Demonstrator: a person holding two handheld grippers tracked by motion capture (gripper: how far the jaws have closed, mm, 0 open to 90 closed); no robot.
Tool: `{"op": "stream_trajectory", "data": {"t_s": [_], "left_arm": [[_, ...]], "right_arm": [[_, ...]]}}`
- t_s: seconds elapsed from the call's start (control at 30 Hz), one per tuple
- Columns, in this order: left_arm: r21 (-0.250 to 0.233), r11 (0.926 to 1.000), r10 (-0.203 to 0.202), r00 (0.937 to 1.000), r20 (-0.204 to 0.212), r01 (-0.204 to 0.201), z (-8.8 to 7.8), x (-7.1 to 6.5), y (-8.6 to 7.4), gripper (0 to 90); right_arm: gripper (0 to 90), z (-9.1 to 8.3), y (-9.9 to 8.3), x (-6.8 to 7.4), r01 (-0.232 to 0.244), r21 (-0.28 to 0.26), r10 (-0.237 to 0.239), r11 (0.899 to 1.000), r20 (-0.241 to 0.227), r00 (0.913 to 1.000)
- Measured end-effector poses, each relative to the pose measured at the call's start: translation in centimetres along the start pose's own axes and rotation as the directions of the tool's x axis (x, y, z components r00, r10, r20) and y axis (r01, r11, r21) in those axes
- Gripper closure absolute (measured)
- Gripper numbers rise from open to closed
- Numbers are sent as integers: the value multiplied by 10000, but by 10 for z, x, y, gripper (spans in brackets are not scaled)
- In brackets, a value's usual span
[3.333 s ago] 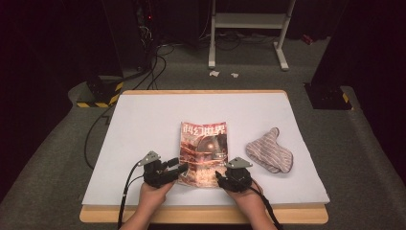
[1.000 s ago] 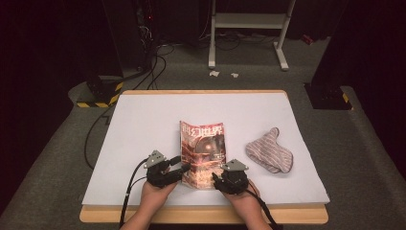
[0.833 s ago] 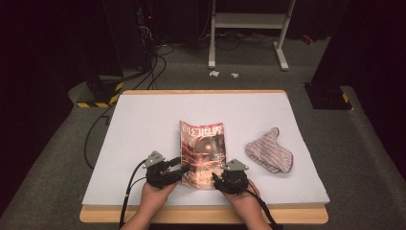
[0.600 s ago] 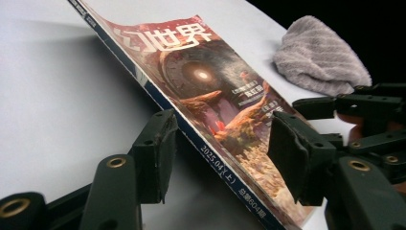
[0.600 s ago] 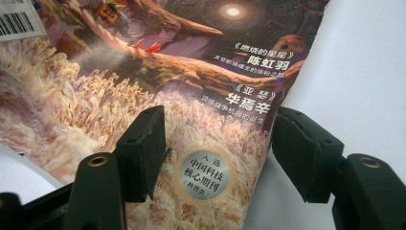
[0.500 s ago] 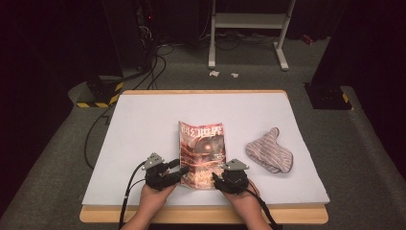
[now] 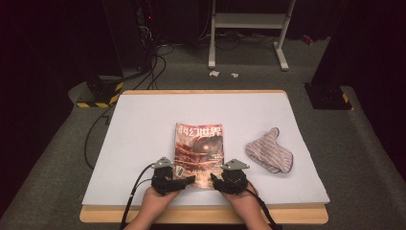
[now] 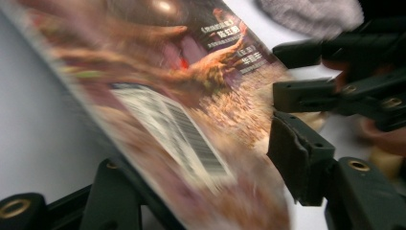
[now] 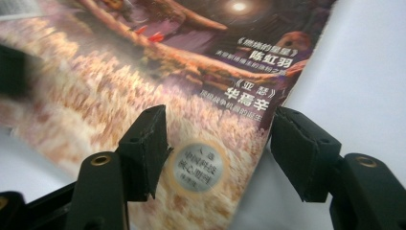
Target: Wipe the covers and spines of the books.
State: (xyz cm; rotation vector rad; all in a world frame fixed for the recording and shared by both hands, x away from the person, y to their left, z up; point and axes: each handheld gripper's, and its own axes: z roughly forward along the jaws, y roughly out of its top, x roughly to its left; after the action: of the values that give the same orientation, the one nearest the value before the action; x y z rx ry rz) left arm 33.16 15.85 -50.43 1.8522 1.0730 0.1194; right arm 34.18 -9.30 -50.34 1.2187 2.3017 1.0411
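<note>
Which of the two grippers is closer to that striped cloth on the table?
The right gripper. It sits at the magazine's near right corner, on the striped cloth's side; the left gripper is at the magazine's near left corner, farther away.

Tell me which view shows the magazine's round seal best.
The right gripper view: the round seal sits sharp and close on the magazine, between the right gripper's open jaws. The left gripper view blurs that cover; in the high view the magazine is too small to show it.
</note>
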Motion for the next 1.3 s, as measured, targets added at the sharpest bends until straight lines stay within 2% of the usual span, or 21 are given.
{"op": "stream_trajectory", "data": {"t_s": [0.03,0.07,0.13,0.17,0.23,0.37,0.63,0.9,1.17,1.3], "left_arm": [[-248,9995,-176,9996,200,181,-2,0,1,434],[-312,9993,-184,9994,282,193,-3,1,2,434],[-443,9990,-41,10000,-22,40,-6,2,3,433],[-501,9987,-114,9999,-64,111,-7,3,3,433],[-588,9980,-252,9996,-96,246,-8,5,3,431],[-856,9961,-256,9987,-435,218,-11,6,3,429],[-1335,9903,-476,9960,-762,371,-14,9,1,467],[-2010,9787,-679,9902,-1224,423,-24,18,3,533],[-2343,9710,-852,9850,-1499,484,-27,23,5,556],[-2386,9707,-685,9847,-1600,287,-27,22,5,586]], "right_arm": [[381,-1,1,6,422,-46,-421,9991,303,9987],[381,-1,1,6,422,-46,-421,9991,303,9987],[381,-1,1,6,400,-1,-400,9992,216,9990],[381,0,1,6,366,-19,-366,9993,14,9993],[381,0,1,7,420,-6,-420,9991,35,9991],[379,0,1,6,346,34,-346,9994,-27,9994],[390,-1,1,10,433,23,-434,9991,51,9990],[404,0,1,24,753,109,-743,9971,-737,9945],[404,3,2,43,1050,76,-1037,9944,-1046,9891],[405,5,3,50,1165,21,-1154,9932,-1166,9865]]}}
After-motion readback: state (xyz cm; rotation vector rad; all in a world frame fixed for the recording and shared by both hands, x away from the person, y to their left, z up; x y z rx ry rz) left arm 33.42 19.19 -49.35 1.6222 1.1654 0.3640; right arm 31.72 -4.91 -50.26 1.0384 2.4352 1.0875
